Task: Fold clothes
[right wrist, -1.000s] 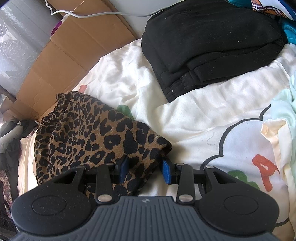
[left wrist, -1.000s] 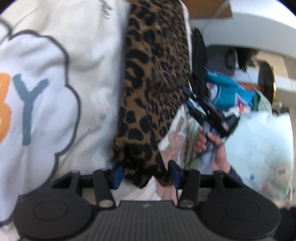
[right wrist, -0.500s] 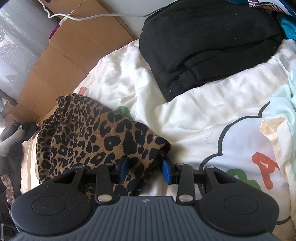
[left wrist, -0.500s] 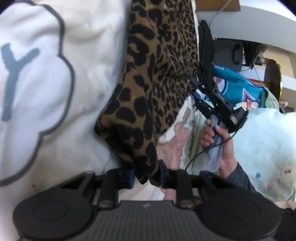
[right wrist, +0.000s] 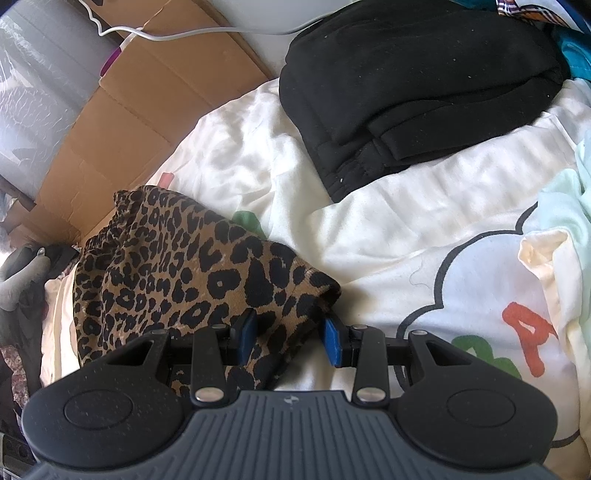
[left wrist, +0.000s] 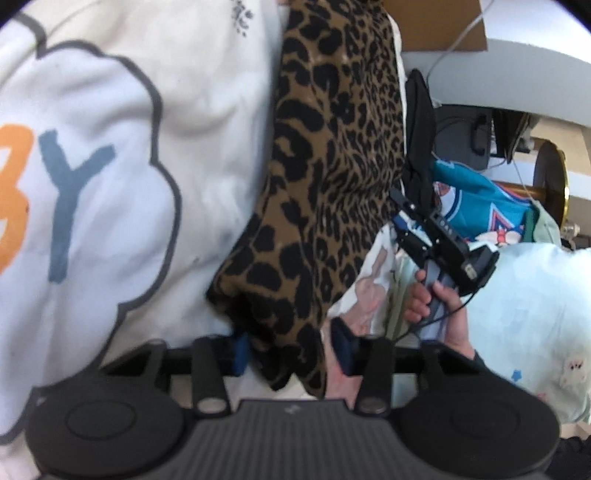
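A leopard-print garment [left wrist: 332, 155] lies stretched over a white blanket with a cloud print [left wrist: 92, 166]. My left gripper [left wrist: 291, 350] is shut on its near end, and the cloth bunches between the blue pads. In the right wrist view the same leopard-print garment [right wrist: 177, 266] lies at lower left. My right gripper [right wrist: 290, 338] is shut on a corner of it. The left wrist view also shows a person's hand [left wrist: 439, 306] holding that right gripper at the garment's right edge.
A folded black garment [right wrist: 424, 74] lies on the blanket's [right wrist: 406, 221] far side. Flattened cardboard [right wrist: 147, 110] with a white cable [right wrist: 184, 35] borders the far left. A teal jersey [left wrist: 480, 210] and pale mint printed cloth [left wrist: 524, 314] lie to the right.
The left jaws have closed on the leopard garment's end, which now sits bunched between the pads. The left view shifted a little. The right gripper and its hold are unchanged.
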`<action>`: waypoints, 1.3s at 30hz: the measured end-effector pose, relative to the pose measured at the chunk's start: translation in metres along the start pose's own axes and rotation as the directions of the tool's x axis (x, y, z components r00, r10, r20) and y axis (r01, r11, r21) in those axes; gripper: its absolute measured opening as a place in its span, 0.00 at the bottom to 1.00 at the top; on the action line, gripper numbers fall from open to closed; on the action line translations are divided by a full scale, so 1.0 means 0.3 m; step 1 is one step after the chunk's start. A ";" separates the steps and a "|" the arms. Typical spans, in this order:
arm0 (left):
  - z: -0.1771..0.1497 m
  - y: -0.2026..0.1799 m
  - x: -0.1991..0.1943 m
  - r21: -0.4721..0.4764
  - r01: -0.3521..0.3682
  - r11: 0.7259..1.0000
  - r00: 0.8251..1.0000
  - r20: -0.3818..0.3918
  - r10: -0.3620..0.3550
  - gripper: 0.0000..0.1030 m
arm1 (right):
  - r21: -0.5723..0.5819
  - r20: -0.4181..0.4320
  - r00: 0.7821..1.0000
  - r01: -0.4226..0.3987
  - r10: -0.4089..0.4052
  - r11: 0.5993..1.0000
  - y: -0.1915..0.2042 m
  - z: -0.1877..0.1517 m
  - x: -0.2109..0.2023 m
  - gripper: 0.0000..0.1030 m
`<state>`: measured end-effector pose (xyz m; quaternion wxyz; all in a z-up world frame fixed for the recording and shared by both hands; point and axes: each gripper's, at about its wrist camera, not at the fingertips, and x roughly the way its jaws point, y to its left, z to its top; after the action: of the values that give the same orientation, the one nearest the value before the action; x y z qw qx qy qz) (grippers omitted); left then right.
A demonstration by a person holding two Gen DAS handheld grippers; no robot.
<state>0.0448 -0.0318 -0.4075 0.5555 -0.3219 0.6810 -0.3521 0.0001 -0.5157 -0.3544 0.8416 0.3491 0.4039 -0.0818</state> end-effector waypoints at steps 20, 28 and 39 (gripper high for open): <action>0.028 -0.037 -0.239 0.098 -0.133 0.986 0.991 0.048 0.129 0.07 | 0.020 -0.066 0.997 -0.048 0.049 0.999 -0.023 -0.016 -0.049 0.53; 0.020 -0.045 -0.299 0.116 -0.181 0.977 0.983 0.042 0.178 0.04 | -0.100 -0.115 0.990 -0.094 0.082 0.991 0.069 -0.010 0.012 0.54; 0.011 -0.020 -0.243 0.060 -0.172 0.983 0.985 0.033 0.170 0.19 | -0.096 -0.176 0.976 -0.144 0.126 0.985 0.051 0.060 0.066 0.49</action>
<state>0.0611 0.0249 -0.3643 0.6031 -0.2496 0.6868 -0.3199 0.0309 -0.5133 -0.3532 0.8257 0.3351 0.4530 0.0276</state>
